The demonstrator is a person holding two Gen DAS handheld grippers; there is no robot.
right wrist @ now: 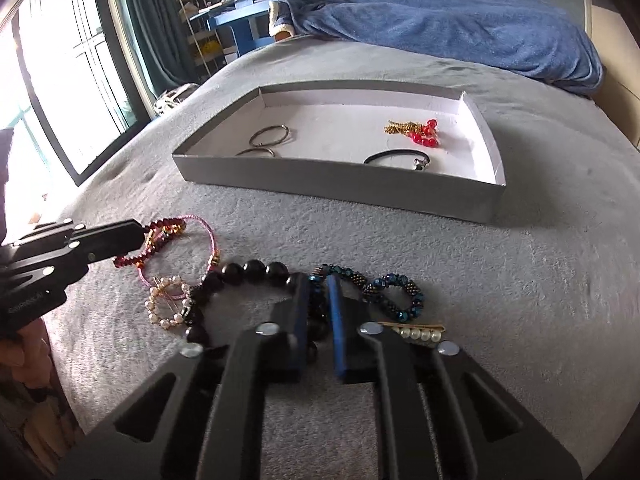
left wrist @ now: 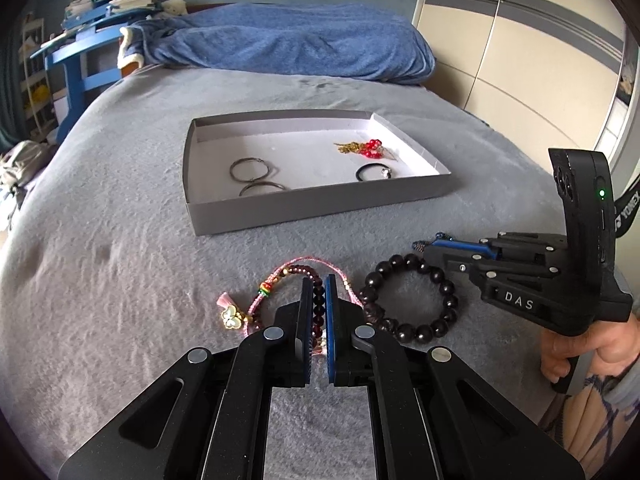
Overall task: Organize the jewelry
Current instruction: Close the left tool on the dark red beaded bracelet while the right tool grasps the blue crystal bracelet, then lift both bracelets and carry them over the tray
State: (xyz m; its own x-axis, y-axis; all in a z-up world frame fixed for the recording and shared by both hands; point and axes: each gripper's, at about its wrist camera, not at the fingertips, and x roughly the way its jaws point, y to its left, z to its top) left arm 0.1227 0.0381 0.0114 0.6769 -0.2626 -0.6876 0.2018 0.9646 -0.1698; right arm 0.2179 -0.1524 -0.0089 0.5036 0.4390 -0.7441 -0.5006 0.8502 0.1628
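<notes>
My left gripper [left wrist: 319, 280] is shut on a dark red bead bracelet [left wrist: 319, 300] that lies over a pink cord bracelet [left wrist: 260, 304] on the bed; it shows in the right wrist view [right wrist: 140, 236] too. My right gripper [right wrist: 319, 280] is shut on a blue beaded bracelet [right wrist: 394, 294]. A black bead bracelet [left wrist: 408, 298] lies between them. The grey tray [left wrist: 320, 204] holds two metal rings [left wrist: 252, 170], a black hair tie [left wrist: 372, 171] and red bead earrings [left wrist: 370, 148].
A pearl ring brooch [right wrist: 168, 300] and a pearl hair clip [right wrist: 418, 332] lie on the grey blanket [left wrist: 120, 260]. A blue duvet [left wrist: 288, 40] is bunched at the far end. A blue desk [left wrist: 76, 64] stands at the far left, a wardrobe [left wrist: 520, 60] to the right.
</notes>
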